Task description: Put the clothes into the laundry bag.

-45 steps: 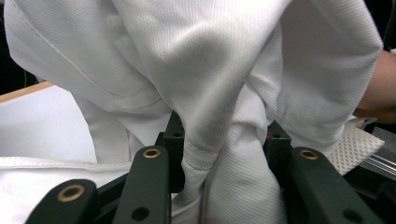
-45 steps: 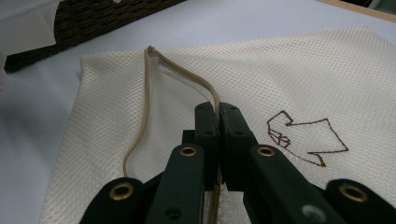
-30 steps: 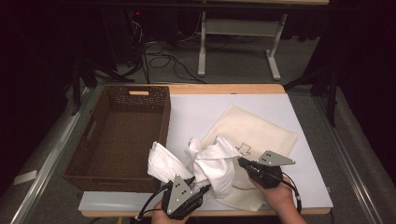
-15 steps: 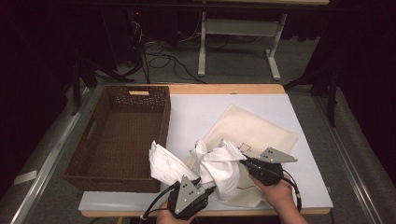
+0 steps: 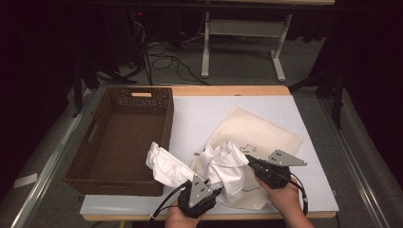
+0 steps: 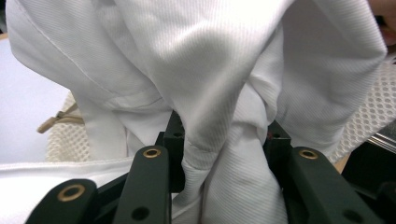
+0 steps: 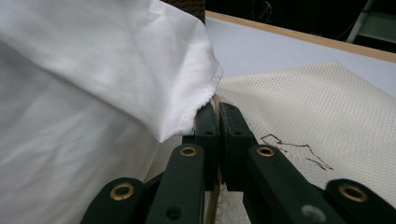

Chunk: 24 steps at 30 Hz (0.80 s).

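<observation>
The white garment [image 5: 223,166] was bunched at the near table edge over the mesh bag [image 5: 259,135], gripped by the left gripper [image 6: 224,140]. The right gripper [image 7: 217,126] was clamped on the bag's edge. The wicker basket [image 5: 90,142] stood left, touching the cloth.

The garment [image 5: 223,166] is plain white with a fine ribbed weave. The mesh bag [image 5: 261,133] is cream, the basket [image 5: 119,137] dark brown
</observation>
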Each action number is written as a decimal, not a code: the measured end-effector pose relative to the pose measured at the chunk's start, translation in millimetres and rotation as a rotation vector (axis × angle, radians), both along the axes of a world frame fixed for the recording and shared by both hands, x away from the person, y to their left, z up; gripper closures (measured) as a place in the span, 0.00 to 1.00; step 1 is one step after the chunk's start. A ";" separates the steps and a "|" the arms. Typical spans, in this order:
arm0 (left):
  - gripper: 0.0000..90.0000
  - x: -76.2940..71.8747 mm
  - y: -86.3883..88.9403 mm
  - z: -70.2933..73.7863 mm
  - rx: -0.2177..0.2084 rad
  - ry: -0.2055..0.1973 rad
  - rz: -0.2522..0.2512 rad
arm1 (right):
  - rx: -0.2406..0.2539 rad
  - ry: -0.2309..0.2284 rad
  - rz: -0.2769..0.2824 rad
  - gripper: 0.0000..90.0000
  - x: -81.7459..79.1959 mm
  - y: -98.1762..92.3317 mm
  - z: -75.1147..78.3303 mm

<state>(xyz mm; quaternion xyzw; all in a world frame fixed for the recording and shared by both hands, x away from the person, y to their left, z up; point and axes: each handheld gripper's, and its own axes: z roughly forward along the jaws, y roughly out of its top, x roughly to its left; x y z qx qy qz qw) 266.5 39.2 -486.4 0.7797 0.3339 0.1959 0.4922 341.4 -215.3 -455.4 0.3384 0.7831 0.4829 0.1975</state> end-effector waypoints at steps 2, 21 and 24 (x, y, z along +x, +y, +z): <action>0.71 3.9 -8.2 -1.9 0.005 0.007 -0.007 | 0.005 -0.004 -0.003 0.99 -0.5 -0.8 1.0; 0.71 40.9 -44.0 -21.8 0.073 0.128 -0.046 | 0.034 -0.028 -0.023 0.99 -3.0 -11.7 7.4; 0.71 45.5 -45.3 -24.2 0.067 0.156 -0.049 | 0.040 -0.041 -0.023 0.99 -3.6 -13.2 9.4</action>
